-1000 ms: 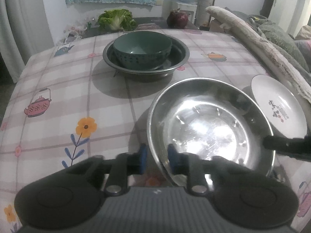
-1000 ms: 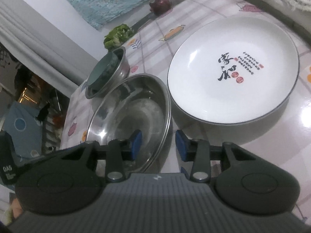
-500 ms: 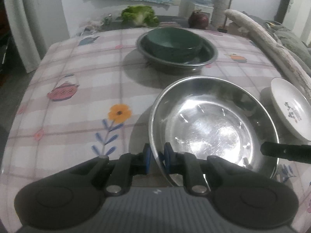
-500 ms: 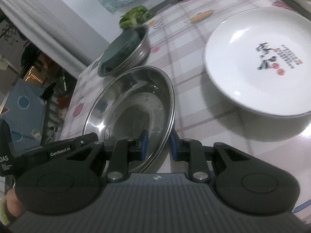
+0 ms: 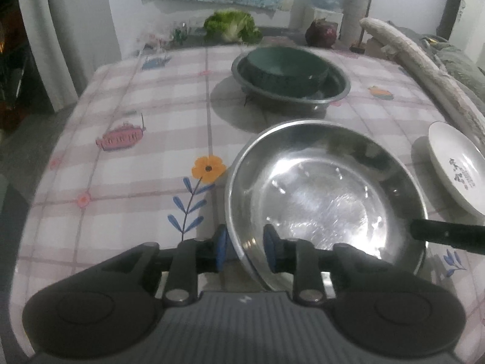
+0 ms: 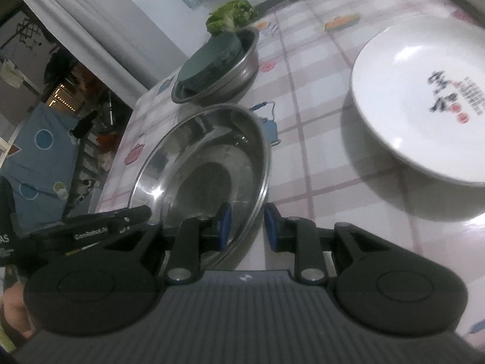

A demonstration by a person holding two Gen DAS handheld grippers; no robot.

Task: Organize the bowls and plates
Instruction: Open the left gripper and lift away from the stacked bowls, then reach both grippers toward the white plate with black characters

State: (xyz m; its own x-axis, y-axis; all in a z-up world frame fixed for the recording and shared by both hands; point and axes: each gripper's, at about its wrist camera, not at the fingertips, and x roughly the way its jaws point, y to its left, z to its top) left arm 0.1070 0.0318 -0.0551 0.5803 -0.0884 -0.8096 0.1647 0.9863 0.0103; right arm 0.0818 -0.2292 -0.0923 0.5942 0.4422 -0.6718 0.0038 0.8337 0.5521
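A large steel bowl (image 5: 327, 200) is held above the checked tablecloth. My left gripper (image 5: 244, 247) is shut on its near-left rim; one blue pad sits outside, the other inside. My right gripper (image 6: 244, 227) is shut on the same bowl (image 6: 209, 163) at its right rim. The right gripper's finger also shows in the left wrist view (image 5: 448, 236). A dark green bowl (image 5: 286, 65) sits inside a second steel bowl (image 5: 330, 94) at the far side. A white plate (image 6: 424, 115) with black lettering lies on the right; it also shows in the left wrist view (image 5: 457, 170).
A lettuce head (image 5: 232, 25) and a red cabbage (image 5: 321, 33) lie beyond the table's far edge. A rolled cloth (image 5: 421, 69) runs along the right side. The table's left edge (image 5: 60, 139) drops to the floor. A curtain (image 6: 100, 30) hangs at the left.
Both grippers closed on the steel bowl's rim between one second and half a second ago. The bowl and both cameras have since risen and pulled back, and the bowl now tilts.
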